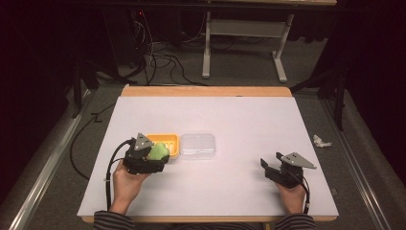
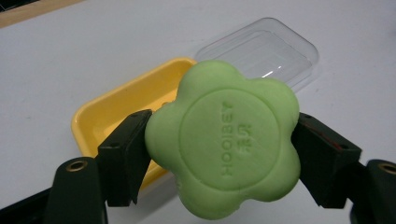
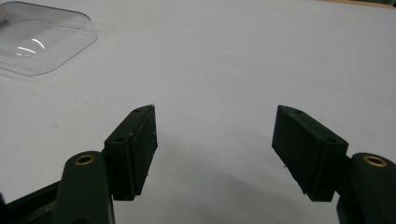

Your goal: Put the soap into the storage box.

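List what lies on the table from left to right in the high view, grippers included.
left gripper shut on the green soap → yellow soap dish → clear lid → right gripper, open and empty.

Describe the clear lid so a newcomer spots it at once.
On the white table, look left of centre for the shallow yellow plastic tray. Right beside it, toward the middle, lies the clear rectangular plastic lid. It alone is see-through; the green flower-shaped soap is held in the left gripper.
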`<action>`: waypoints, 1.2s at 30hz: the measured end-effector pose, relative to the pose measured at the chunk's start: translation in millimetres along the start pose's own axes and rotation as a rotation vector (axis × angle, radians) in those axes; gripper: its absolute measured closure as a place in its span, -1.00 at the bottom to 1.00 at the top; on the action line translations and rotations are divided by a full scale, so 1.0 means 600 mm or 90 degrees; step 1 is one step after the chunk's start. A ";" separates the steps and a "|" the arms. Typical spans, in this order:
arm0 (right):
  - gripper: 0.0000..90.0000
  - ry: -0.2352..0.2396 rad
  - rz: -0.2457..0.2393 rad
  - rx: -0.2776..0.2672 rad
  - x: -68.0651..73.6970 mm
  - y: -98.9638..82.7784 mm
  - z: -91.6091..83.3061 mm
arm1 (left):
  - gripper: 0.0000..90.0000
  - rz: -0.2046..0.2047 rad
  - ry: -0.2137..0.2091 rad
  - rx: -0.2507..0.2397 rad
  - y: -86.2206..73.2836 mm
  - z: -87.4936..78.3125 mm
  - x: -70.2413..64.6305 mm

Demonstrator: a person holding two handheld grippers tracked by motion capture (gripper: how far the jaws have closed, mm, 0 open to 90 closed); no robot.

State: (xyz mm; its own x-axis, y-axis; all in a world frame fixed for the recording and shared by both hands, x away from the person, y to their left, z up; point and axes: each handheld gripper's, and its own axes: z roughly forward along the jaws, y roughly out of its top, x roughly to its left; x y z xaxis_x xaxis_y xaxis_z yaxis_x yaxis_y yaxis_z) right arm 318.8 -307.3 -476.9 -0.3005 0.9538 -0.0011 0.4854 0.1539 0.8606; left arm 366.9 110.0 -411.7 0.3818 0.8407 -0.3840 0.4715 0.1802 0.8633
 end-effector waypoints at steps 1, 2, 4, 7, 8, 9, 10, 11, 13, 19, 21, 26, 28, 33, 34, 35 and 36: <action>-0.30 0.000 -0.001 0.000 0.000 0.000 0.000 | -0.40 -0.001 0.000 -0.001 0.001 0.002 0.000; -0.30 0.000 -0.001 0.000 0.000 0.000 0.000 | -0.40 -0.001 0.000 -0.001 0.001 0.002 0.000; -0.30 -0.002 0.000 0.001 0.000 0.000 0.000 | -0.40 0.002 0.003 -0.001 0.004 0.008 0.000; -0.30 -0.003 -0.001 0.000 0.000 0.000 0.000 | -0.40 -0.004 0.004 -0.001 0.006 0.015 0.003; -0.30 -0.003 -0.002 0.000 0.000 0.000 0.001 | -0.40 -0.006 0.006 -0.001 0.006 0.018 0.005; -0.30 -0.003 -0.002 0.000 0.000 0.000 0.001 | -0.40 -0.007 0.009 -0.001 0.006 0.020 0.007; -0.30 -0.004 -0.002 0.001 0.001 0.000 0.001 | -0.40 -0.006 0.012 0.000 0.006 0.023 0.009; -0.30 -0.004 -0.002 0.001 0.001 0.000 0.001 | -0.40 -0.008 0.014 0.000 0.006 0.026 0.010; -0.30 -0.004 -0.001 0.002 0.001 0.000 0.001 | -0.40 -0.010 0.019 0.000 0.008 0.031 0.014; -0.30 -0.004 -0.002 0.001 0.001 0.000 0.001 | -0.40 -0.024 0.034 -0.004 0.010 0.048 0.025; -0.30 -0.004 -0.002 0.001 0.001 0.000 0.001 | -0.40 -0.025 0.040 -0.006 0.010 0.054 0.028; -0.30 -0.004 -0.002 0.001 0.001 0.000 0.001 | -0.40 -0.031 0.051 -0.002 0.009 0.067 0.035; -0.30 -0.004 -0.003 0.002 0.001 0.000 0.000 | -0.40 -0.030 0.058 -0.001 0.007 0.073 0.038; -0.30 -0.004 -0.003 0.000 0.001 0.000 0.001 | -0.40 -0.039 0.072 0.002 0.004 0.089 0.046; -0.30 -0.004 -0.003 0.000 0.001 0.000 0.000 | -0.40 -0.039 0.075 0.002 0.003 0.092 0.047; -0.30 -0.004 -0.003 0.000 0.001 0.000 0.000 | -0.40 -0.039 0.075 0.002 0.003 0.092 0.047; -0.30 -0.004 -0.002 0.000 0.001 0.000 0.000 | -0.40 -0.032 0.082 0.006 0.000 0.098 0.049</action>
State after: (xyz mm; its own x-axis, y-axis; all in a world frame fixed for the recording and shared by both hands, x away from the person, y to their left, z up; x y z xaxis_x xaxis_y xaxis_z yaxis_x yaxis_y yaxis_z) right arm 318.9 -306.9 -477.1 -0.2975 0.9547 -0.0071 0.4846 0.1574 0.8605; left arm 424.8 104.9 -442.1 0.2525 0.8896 -0.3806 0.4950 0.2192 0.8408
